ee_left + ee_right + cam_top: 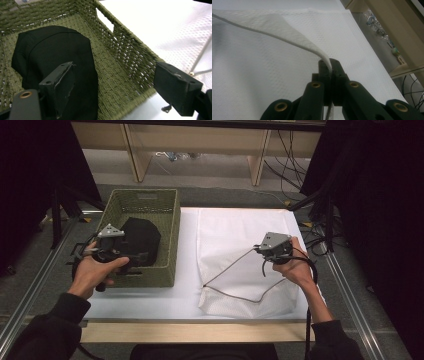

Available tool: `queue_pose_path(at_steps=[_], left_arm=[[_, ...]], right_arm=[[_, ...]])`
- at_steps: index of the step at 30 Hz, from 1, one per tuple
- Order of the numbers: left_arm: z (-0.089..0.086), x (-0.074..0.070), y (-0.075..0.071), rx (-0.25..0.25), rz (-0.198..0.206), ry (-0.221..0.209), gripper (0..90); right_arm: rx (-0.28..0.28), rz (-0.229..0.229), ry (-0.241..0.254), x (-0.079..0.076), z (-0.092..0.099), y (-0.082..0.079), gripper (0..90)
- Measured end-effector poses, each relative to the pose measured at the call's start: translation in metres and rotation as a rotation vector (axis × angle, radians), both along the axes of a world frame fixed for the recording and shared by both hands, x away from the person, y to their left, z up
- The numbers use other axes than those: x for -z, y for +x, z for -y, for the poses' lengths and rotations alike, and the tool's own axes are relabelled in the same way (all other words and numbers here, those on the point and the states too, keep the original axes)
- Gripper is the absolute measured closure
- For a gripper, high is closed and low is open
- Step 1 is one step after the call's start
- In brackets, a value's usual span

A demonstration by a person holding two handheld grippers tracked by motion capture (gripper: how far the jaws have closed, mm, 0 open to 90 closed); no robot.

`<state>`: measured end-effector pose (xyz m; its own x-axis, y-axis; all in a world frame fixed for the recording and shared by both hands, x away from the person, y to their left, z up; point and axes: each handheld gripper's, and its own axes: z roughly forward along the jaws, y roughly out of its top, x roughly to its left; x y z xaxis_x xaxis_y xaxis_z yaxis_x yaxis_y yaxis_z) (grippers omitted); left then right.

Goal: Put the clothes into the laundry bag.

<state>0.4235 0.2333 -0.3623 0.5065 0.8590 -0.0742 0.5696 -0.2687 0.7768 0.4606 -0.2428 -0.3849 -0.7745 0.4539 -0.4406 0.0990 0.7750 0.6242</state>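
My right gripper (331,65) is clamped on the edge of the white mesh bag (235,240), lifting a fold off the desk (185,295). My left gripper (120,85) is spread wide, straddling the near wall of the green woven basket (130,57), one jaw inside, one outside. A black cap (50,55) lies in the basket, touching the inner jaw. The high view shows the bag's grey drawstring (235,292) looped near its front edge.
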Motion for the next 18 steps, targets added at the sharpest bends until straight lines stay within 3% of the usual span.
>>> queue_pose_path(at_steps=[3, 4, 10, 14, 15, 18], left_arm=[[-0.003, 0.001, 0.010, 0.002, -0.026, 0.008, 16.9], [-0.007, 0.002, 0.022, 0.002, -0.050, 0.029, 16.6], [-0.010, 0.009, 0.052, -0.062, -0.085, 0.063, 16.7], [-0.009, 0.014, 0.065, -0.083, -0.078, 0.057, 16.9], [-0.009, 0.017, 0.068, -0.101, -0.038, 0.076, 17.3], [-0.012, 0.023, 0.077, -0.118, -0.059, 0.073, 17.6]], right_arm=[[-0.003, 0.000, 0.001, 0.000, 0.000, 0.000, 89.3], [-0.002, 0.002, 0.003, -0.001, 0.000, 0.000, 89.2], [-0.006, 0.004, 0.004, 0.000, 0.000, 0.001, 89.1], [0.010, -0.014, 0.008, 0.001, -0.001, -0.001, 89.0], [-0.001, -0.006, 0.007, 0.001, 0.000, 0.000, 89.0], [0.004, -0.008, 0.010, 0.001, 0.000, -0.001, 89.0]])
